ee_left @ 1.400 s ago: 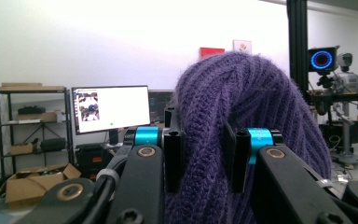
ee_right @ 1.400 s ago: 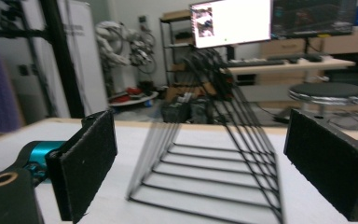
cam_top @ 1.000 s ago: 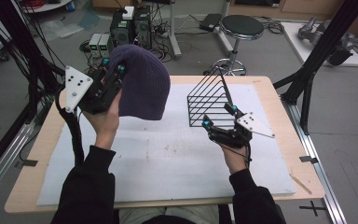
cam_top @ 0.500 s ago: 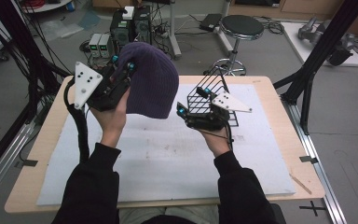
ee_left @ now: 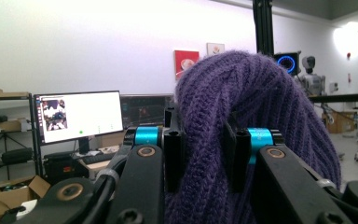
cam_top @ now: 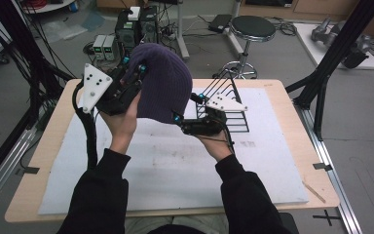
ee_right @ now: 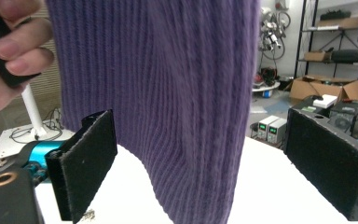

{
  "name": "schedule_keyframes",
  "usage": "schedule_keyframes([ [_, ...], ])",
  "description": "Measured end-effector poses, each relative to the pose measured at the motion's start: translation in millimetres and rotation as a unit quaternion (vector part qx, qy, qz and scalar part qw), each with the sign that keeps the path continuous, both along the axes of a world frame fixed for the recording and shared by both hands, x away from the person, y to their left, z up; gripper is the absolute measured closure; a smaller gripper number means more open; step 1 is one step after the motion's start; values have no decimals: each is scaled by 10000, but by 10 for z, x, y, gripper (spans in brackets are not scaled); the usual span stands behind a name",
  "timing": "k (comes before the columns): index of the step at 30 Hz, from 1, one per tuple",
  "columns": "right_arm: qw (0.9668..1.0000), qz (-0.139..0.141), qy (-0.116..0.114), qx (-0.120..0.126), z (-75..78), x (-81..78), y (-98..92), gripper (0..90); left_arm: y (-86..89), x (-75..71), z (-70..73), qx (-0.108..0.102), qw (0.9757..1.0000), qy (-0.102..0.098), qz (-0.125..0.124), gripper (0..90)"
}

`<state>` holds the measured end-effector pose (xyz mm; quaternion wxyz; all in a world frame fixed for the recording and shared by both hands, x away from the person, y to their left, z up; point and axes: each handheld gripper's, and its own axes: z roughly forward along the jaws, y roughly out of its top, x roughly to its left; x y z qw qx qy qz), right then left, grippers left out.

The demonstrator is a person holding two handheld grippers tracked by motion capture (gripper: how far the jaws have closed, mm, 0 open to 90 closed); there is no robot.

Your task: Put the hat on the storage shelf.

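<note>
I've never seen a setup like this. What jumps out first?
A purple knitted hat held up above the white table mat, pinched in the left claw. The right claw sits at the hat's lower edge with its jaws wide open around the hanging fabric. Behind it a black wire rack stands on the mat.

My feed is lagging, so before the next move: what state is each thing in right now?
Purple knit hat: held off the table, hanging down.
Left hand-held gripper: shut on the hat's knit.
Right hand-held gripper: open, hat's lower edge between its pads, not pinched.
Black wire rack: standing on the table, nothing hung on it.
</note>
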<state>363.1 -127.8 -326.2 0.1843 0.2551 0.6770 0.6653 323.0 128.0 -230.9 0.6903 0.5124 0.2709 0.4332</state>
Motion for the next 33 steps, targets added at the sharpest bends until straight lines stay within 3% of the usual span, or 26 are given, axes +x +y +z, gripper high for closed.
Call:
schedule_keyframes([
  [5, 9999, 50, 148, -21, -37, 68, 14, 179, -25, 8, 1, -65, 10000, 18, -48, 744],
  [7, 9998, 52, 189, -37, -40, 79, 22, 320, -34, 12, -4, -56, 10000, 30, -52, 744],
  [11, 9999, -47, 103, -92, -12, 74, -4, 730, -32, 21, -10, -10, 10000, 66, -47, 744],
  [12, 9998, -65, 106, -125, 1, 82, -16, 768, -28, 26, -11, -5, 10000, 60, -44, 744],
  [18, 9992, -92, 39, -392, 106, 112, -70, 802, 2, 55, -17, -52, 9999, 39, -136, 744],
  [22, 9981, -197, -126, -570, 230, 173, -151, 801, 12, 82, -14, -82, 9999, -19, -126, 744],
  [23, 9970, -311, -274, -646, 308, 203, -205, 800, 15, 98, -14, -108, 9999, -12, -126, 744],
  [27, 9950, -485, -376, -782, 437, 247, -271, 800, 7, 163, -22, -165, 9998, 43, -133, 743],
  [33, 9930, -604, -368, -947, 590, 324, -363, 801, -26, 284, 9, -209, 9996, 126, -108, 743],
])
